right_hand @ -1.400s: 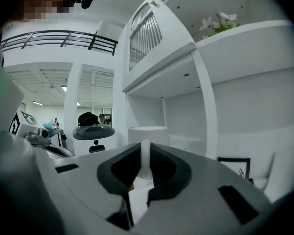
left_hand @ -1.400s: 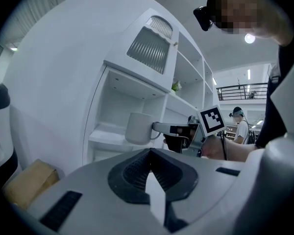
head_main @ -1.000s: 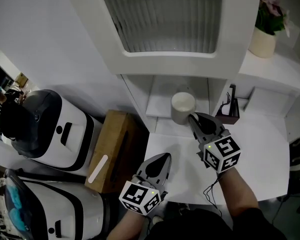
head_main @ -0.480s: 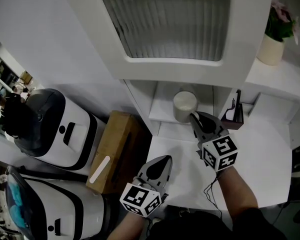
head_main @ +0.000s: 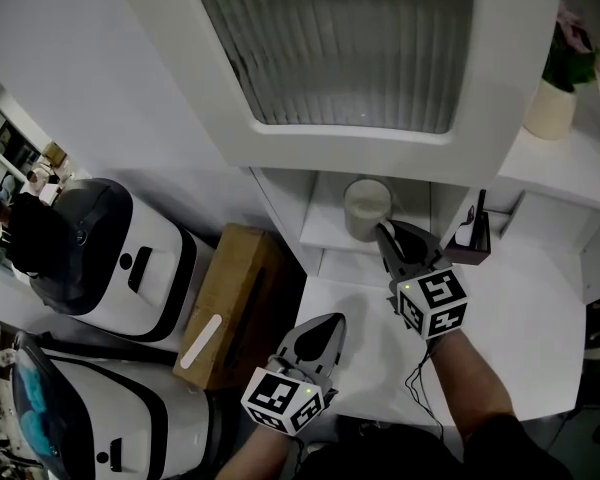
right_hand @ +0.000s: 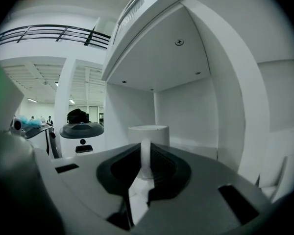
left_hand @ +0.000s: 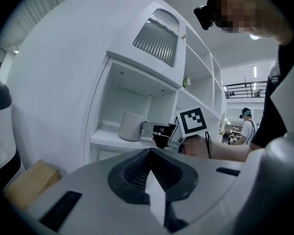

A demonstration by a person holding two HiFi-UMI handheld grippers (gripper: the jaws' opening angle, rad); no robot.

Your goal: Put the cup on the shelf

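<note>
The cup point(head_main: 366, 208) stands upright on the shelf point(head_main: 325, 230), in an open niche just above centre of the head view. It is a plain white cylinder with a matte wall and a thin loop handle. The right hand-held gripper point(head_main: 383, 231) reaches in from below and pinches that handle between its dark ribbed pads; in the right gripper view the handle rises straight between the jaws with the cup body behind it. The niche's smooth white walls stand close on both sides of the cup. Above the niche juts a cabinet front with a ribbed translucent panel point(head_main: 350, 48). The left hand-held gripper point(head_main: 332, 318) hovers lower centre over the white table point(head_main: 500, 318), its jaws pressed together on nothing. At left centre lies a brown cardboard box point(head_main: 230, 298), beside rounded white and black machines point(head_main: 100, 258). A small dark holder point(head_main: 476, 230) sits in the next niche to the right, and a potted plant point(head_main: 550, 108) stands upper right.
</note>
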